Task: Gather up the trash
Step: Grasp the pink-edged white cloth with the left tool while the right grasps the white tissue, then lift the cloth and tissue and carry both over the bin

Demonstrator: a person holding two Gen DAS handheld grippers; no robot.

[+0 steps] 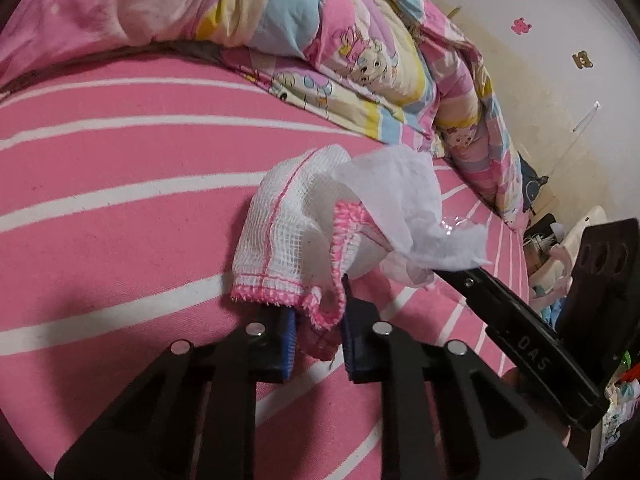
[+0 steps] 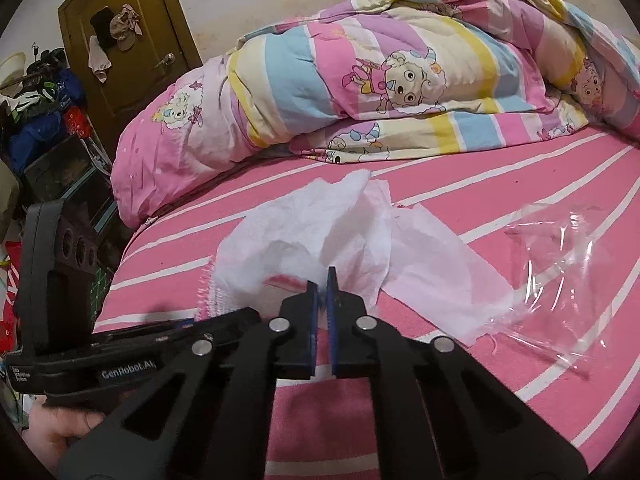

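Observation:
A white mesh cloth with pink stitched edging [image 1: 288, 236] hangs from my left gripper [image 1: 318, 320], whose blue-padded fingers are shut on its lower hem just above the pink striped bed sheet [image 1: 120, 208]. My right gripper [image 2: 322, 280] is shut on a crumpled white tissue [image 2: 320, 232], which also shows in the left wrist view [image 1: 404, 200] draped over the cloth. The right gripper's body [image 1: 536, 340] enters the left wrist view from the right. A crumpled clear plastic wrapper [image 2: 560, 264] lies on the sheet to the right of the tissue.
A rolled cartoon-print quilt [image 2: 380, 80] lies along the far side of the bed. A brown door [image 2: 120, 40] with hanging caps and piled bags stands at the left. Clutter sits off the bed's right edge [image 1: 560, 272].

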